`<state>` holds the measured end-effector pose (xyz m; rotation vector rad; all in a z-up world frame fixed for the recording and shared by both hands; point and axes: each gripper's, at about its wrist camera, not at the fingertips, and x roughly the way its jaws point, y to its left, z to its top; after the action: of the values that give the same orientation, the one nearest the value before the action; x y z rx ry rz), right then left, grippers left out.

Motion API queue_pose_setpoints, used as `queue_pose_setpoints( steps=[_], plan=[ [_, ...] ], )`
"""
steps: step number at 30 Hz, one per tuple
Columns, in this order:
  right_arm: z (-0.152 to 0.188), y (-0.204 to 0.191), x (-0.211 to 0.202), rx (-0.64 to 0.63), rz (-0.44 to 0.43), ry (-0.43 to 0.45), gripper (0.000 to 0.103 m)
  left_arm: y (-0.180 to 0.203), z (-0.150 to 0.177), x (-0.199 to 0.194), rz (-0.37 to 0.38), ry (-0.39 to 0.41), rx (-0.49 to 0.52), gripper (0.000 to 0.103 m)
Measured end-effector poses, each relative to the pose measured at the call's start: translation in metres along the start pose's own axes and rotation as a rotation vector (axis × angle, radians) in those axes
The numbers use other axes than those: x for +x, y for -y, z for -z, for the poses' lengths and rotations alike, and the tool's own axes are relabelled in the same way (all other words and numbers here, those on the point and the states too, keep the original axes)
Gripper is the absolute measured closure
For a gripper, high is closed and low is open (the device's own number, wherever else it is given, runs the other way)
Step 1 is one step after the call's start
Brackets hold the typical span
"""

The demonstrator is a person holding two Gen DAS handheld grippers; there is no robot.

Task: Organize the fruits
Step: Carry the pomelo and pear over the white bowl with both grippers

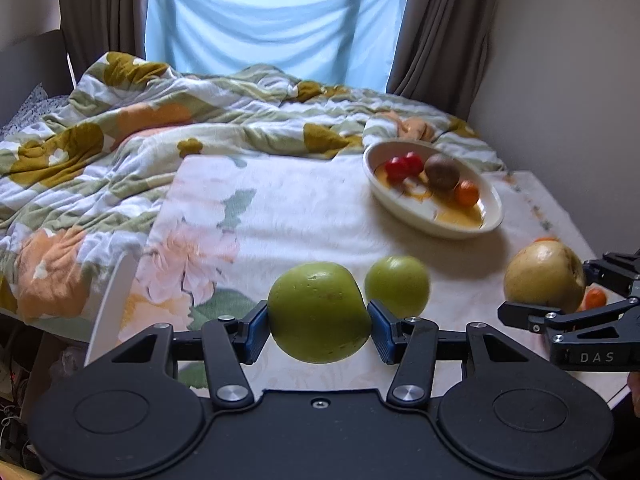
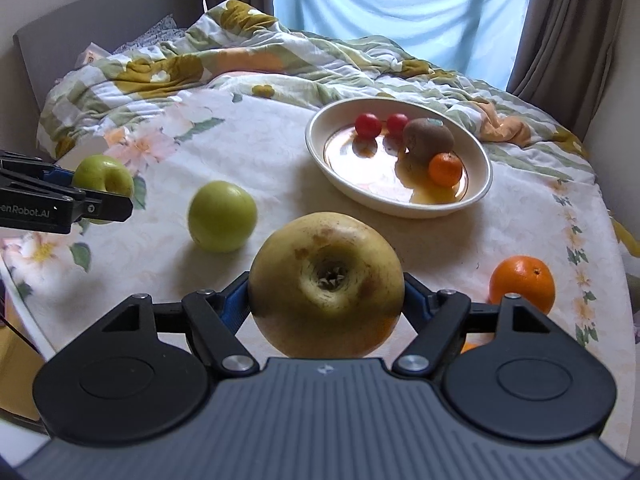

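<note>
My left gripper point(image 1: 318, 324) is shut on a green apple point(image 1: 318, 312) held above the floral cloth; it also shows in the right wrist view point(image 2: 106, 178). My right gripper point(image 2: 326, 300) is shut on a yellow-brown apple point(image 2: 326, 284), also seen at the right of the left wrist view point(image 1: 544, 276). A second green apple point(image 2: 222, 216) lies on the cloth between them point(image 1: 397, 286). An oval white bowl point(image 2: 320, 148) holds two red cherry tomatoes point(image 2: 368, 125), a kiwi point(image 2: 428, 138) and a small orange point(image 2: 445, 169).
A large orange point(image 2: 522, 282) lies on the cloth at the right, beside my right gripper. A rumpled floral duvet point(image 1: 120, 128) covers the bed behind the table. Curtains and a wall point(image 1: 560, 80) stand at the right. The table edge point(image 1: 108, 304) is at the left.
</note>
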<state>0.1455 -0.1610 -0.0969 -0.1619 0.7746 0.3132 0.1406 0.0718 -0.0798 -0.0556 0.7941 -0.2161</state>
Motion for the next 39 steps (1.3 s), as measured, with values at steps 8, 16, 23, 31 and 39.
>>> queue_pose_setpoints(
  steps=[8,16,23,31,39],
  plan=[
    [-0.028,0.002,-0.035,0.045,0.035,0.035,0.012,0.013,-0.027,-0.028,0.023,0.055,0.017,0.047],
    [-0.061,0.021,-0.054,0.07,0.059,0.087,0.012,0.025,-0.063,-0.03,0.023,0.125,0.037,0.047],
    [-0.083,0.048,-0.043,0.067,0.048,0.105,0.012,0.045,-0.097,-0.002,0.021,0.138,0.052,0.047],
    [-0.109,0.086,-0.014,0.06,0.019,0.104,0.012,0.071,-0.126,0.056,0.034,0.094,0.064,0.047],
    [-0.125,0.126,0.021,0.061,0.014,0.082,0.012,0.094,-0.136,0.117,0.052,0.018,0.081,0.047]
  ],
)
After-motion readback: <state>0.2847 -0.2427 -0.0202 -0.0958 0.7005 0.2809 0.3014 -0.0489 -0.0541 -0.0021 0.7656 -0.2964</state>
